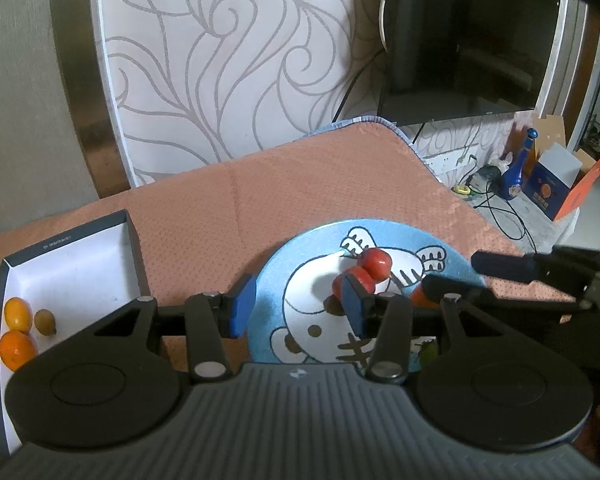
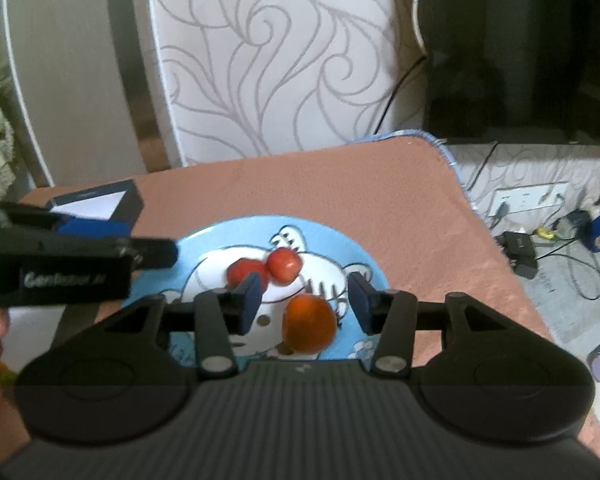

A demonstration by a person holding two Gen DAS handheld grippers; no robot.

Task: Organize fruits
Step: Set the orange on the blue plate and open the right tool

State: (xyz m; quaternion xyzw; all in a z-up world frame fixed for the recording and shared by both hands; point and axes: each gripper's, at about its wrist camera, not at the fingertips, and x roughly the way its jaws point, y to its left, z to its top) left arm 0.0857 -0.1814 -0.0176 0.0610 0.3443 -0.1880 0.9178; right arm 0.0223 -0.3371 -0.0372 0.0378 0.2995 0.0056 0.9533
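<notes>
Lying under everything: worktop (image 1: 300, 196) in a salmon cloth, carrying a box (image 1: 66, 216) at the left and a plate (image 1: 300, 248) at the middle. Sitting in the box's near corner: three small fruits (image 1: 18, 314), two orange and one olive-brown. Resting on the plate: two red fruits (image 2: 284, 266) touching each other near the centre, and an orange fruit (image 2: 310, 328) nearer the right tool.

Hovering low over the plate: right tool (image 2: 306, 300), gaping wide and gripping nothing, with the orange fruit lying straight ahead between its fingers, a little toward the right-hand one. Being roundish, offering no long axis worth lining up with. Judging by this, calling for little more than a short push forward and down before closing.

Hanging over the plate's left edge: left tool (image 1: 298, 306), likewise spread wide and carrying nothing, its right finger overlapping the nearer red fruit in its own view, though touching or merely passing in front cannot be told. Standing between plate and box, so being the nearer of the two to the box, while the right tool is clearly nearer the orange fruit.

Looking like sorting partway along: three pieces boxed, three on the plate.
</notes>
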